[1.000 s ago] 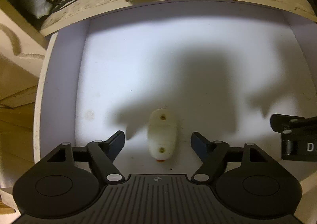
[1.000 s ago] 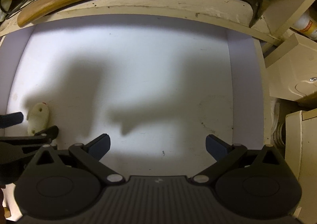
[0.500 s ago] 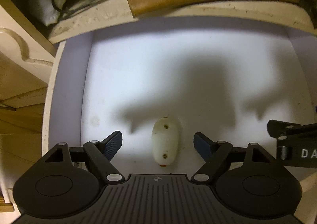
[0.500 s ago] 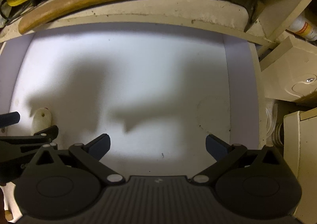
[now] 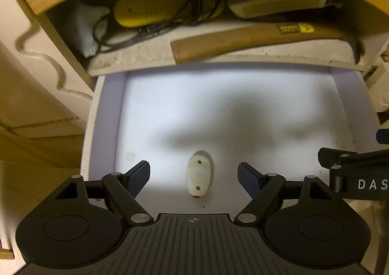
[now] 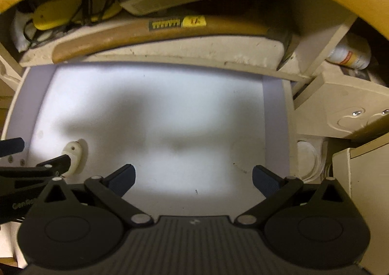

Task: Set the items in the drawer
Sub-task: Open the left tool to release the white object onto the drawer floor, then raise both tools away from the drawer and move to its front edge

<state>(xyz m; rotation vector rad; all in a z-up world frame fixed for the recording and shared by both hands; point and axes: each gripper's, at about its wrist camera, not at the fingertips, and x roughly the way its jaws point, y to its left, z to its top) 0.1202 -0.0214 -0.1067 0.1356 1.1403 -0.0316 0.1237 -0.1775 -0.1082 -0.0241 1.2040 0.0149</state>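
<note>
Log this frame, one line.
left gripper: open, empty | right gripper: open, empty | small white oval plastic piece: on white drawer floor

Plug [image 5: 198, 179] lies in drawer [image 5: 107, 114] near its front-left corner; hammer [image 5: 243, 40] on shelf edge behind drawer's back edge.
</note>
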